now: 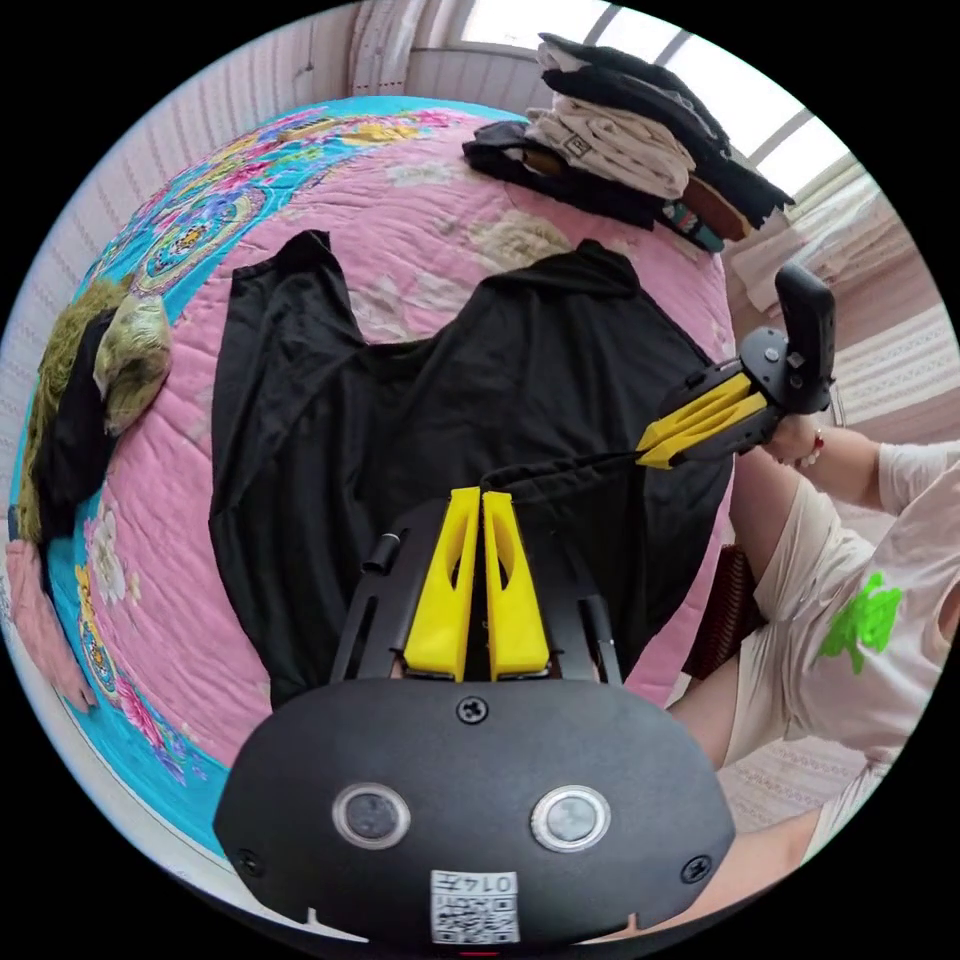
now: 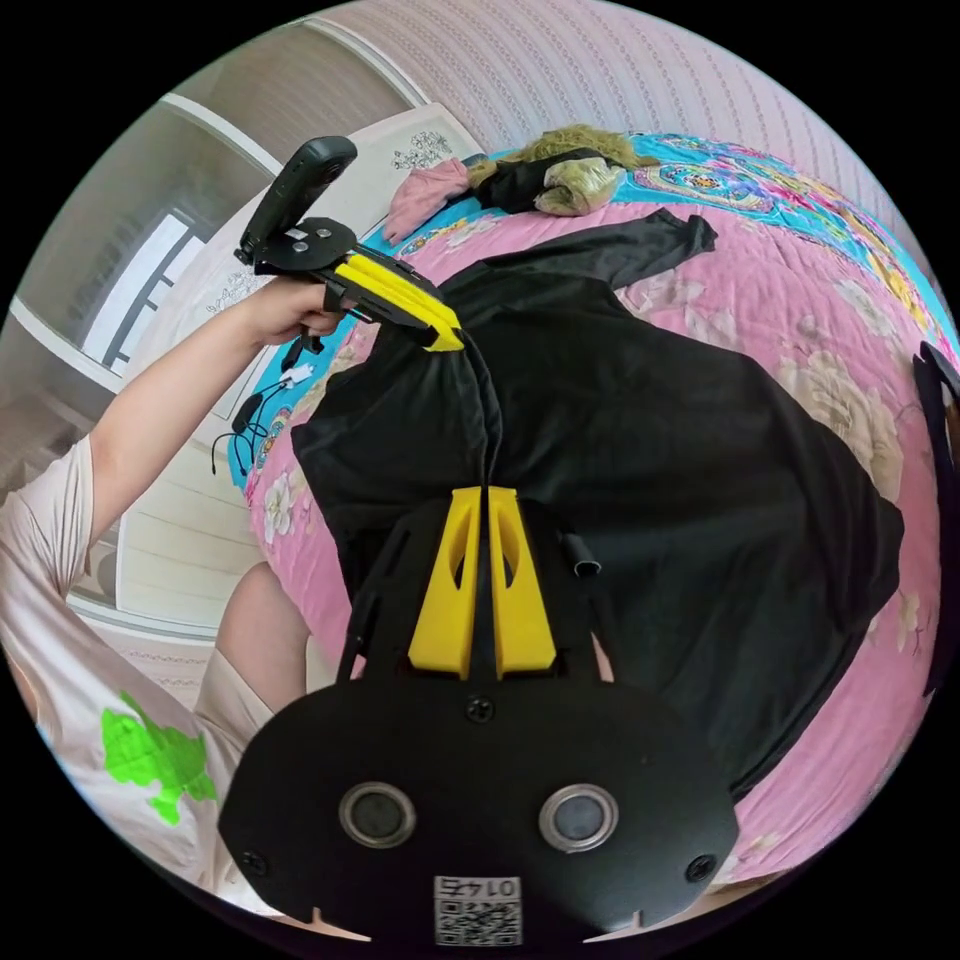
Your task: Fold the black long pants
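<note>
Pants (image 1: 480, 400) spread on pink quilt (image 1: 400, 230), legs running away from the person | left gripper (image 1: 482, 497) and right gripper (image 2: 487, 492) each closed on the near waist edge, band stretched between them | judgement: fold goes along leg axis | quilt beyond legs open; clothes pile (image 1: 640, 140) at far corner.
</note>
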### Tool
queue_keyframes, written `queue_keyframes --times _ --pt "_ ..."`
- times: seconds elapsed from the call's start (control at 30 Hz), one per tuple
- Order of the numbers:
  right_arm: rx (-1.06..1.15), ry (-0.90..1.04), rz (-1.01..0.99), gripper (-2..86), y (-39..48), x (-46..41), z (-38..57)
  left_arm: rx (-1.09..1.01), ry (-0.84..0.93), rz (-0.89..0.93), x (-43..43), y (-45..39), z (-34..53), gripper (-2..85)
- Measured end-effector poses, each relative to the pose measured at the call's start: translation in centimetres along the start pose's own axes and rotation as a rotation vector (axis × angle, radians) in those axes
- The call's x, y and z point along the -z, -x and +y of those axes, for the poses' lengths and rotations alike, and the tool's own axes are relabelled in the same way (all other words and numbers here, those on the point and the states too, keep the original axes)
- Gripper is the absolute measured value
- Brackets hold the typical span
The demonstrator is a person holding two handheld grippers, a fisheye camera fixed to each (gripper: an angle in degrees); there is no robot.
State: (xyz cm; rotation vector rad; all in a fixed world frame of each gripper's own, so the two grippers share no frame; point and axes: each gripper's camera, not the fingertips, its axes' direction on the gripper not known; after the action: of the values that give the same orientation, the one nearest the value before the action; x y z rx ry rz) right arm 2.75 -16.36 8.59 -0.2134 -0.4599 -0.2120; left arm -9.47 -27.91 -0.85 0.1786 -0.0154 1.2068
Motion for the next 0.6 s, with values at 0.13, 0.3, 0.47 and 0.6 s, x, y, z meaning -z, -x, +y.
queue_keyframes --times 0.13,0.3,0.47,0.6 --pt "-0.065 0.026 0.051 0.8 -1.0 -0.3 -0.5 0.163 -0.082 0.063 1.3 3.3 -0.9 0.9" --pt "-0.136 0.142 0.060 2.1 -2.8 -2.0 -1.0 0.221 0.003 0.027 1.1 4.2 0.7 6.9" --pt "-0.184 0.078 0.079 2.7 -2.9 0.0 0.6 0.328 -0.113 -0.061 7.2 3.2 11.5 9.2" --pt "-0.024 -0.025 -0.219 3.8 2.4 0.1 2.6 0.423 -0.182 -0.086 8.7 1.8 20.1 8.8"
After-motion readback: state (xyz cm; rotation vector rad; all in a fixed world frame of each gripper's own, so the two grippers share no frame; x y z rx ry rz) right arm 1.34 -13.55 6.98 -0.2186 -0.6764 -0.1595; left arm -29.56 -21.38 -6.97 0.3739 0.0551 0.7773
